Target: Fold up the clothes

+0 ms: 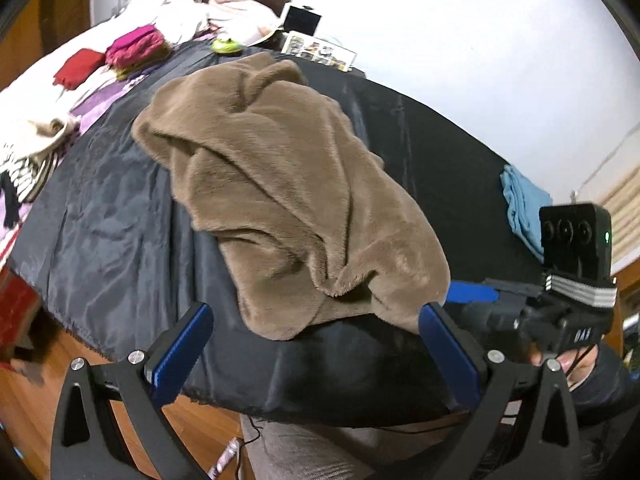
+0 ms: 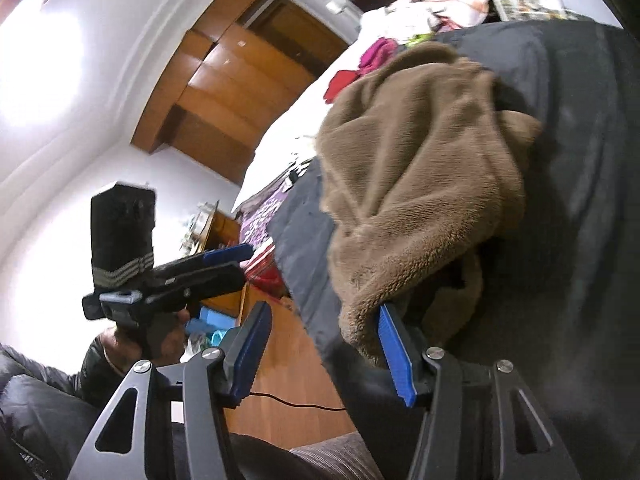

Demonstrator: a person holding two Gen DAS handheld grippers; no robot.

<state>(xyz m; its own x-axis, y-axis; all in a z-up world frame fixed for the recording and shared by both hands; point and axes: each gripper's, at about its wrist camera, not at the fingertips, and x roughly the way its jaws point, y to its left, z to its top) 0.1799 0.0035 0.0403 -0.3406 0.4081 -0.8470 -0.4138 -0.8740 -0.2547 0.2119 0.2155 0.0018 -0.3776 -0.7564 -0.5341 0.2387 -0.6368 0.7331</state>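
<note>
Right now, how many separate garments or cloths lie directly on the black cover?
2. The brown fleece garment lies crumpled across the middle of the black cover; a light blue cloth sits at its far right edge. Others may be hidden beneath the fleece.

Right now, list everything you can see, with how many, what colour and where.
fleece garment: one, brown, crumpled on the dark sheet
dark sheet: one, charcoal, covering the bed
folded clothes: a few, red and magenta, far left of the bed
blue cloth: one, light blue, right edge of the bed
green object: one, lime, far end of the bed
left claw: open, blue fingers, at the garment's near edge
right claw: open, one finger tucked under the garment's hem
</note>
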